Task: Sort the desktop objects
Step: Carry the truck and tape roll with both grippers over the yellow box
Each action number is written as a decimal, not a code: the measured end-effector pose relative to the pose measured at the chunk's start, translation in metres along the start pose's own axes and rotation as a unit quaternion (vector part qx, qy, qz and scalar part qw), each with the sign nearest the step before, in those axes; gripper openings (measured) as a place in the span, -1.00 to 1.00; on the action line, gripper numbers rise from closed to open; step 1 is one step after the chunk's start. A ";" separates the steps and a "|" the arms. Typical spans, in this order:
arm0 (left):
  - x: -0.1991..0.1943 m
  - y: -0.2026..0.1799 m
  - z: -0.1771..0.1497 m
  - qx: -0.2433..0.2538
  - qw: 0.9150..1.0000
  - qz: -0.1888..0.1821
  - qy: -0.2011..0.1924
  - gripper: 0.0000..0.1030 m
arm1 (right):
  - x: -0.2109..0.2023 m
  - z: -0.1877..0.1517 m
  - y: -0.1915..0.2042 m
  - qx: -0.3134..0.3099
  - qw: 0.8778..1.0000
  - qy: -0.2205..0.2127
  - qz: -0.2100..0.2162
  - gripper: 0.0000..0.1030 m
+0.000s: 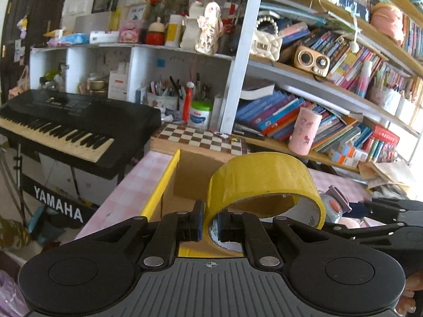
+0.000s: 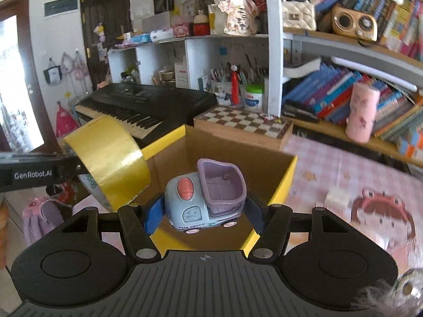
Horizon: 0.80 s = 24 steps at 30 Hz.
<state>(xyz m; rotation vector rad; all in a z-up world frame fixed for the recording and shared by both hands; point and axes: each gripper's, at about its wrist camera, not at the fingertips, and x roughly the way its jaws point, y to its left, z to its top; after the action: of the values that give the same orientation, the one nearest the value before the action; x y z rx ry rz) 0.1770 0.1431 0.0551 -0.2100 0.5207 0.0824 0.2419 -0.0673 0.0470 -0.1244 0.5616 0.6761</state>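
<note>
Tape roll (image 1: 264,182), yellow and wide, hangs in the air over the open cardboard box (image 2: 227,148), its wall pinched between the nearly closed fingers of the left gripper (image 1: 210,225); one pad sits inside the ring, the other outside. Printing shows on the roll's inner core, but I cannot read it. The side of that left gripper, seen from the right wrist view, carries the words "GenRobot.AI" in white.

Beside it, the right gripper (image 2: 205,215) holds a small toy truck (image 2: 205,198) at a middling width, blue pads pressed on its two flanks. "FUN TRUCK" is written along the truck's lower edge; its cab is pale blue with a coral button, its tipper lilac. The truck, too, hangs above the box's opening.

Both grippers tilt downward toward the box, which has yellow outer walls and stands on a pink checked tablecloth (image 2: 330,163). Off to the left, a black keyboard (image 1: 68,124) stands on a frame marked "YAMAHA". A chessboard (image 2: 246,121) lies just behind the box.
</note>
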 end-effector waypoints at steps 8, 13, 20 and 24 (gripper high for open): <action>0.062 -0.012 0.022 0.079 0.996 0.012 0.037 -0.81 | 0.061 0.014 -0.014 -0.116 0.991 0.067 0.017 0.19; 0.107 -0.015 0.034 0.119 0.989 0.017 0.087 -0.81 | 0.106 0.017 -0.017 -0.216 0.970 0.108 0.037 0.19; 0.149 -0.019 0.035 0.165 0.976 0.033 0.137 -0.81 | 0.153 0.017 -0.023 -0.302 0.941 0.147 0.033 0.19; 0.161 -0.021 0.028 0.179 0.969 0.032 0.167 -0.78 | 0.170 0.012 -0.024 -0.333 0.925 0.176 0.037 0.19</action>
<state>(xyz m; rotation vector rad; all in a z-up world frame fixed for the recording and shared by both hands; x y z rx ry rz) 0.3321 0.1325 0.0016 0.1516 0.8675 0.0138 0.3709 0.0120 -0.0350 -0.8812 0.6622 0.9081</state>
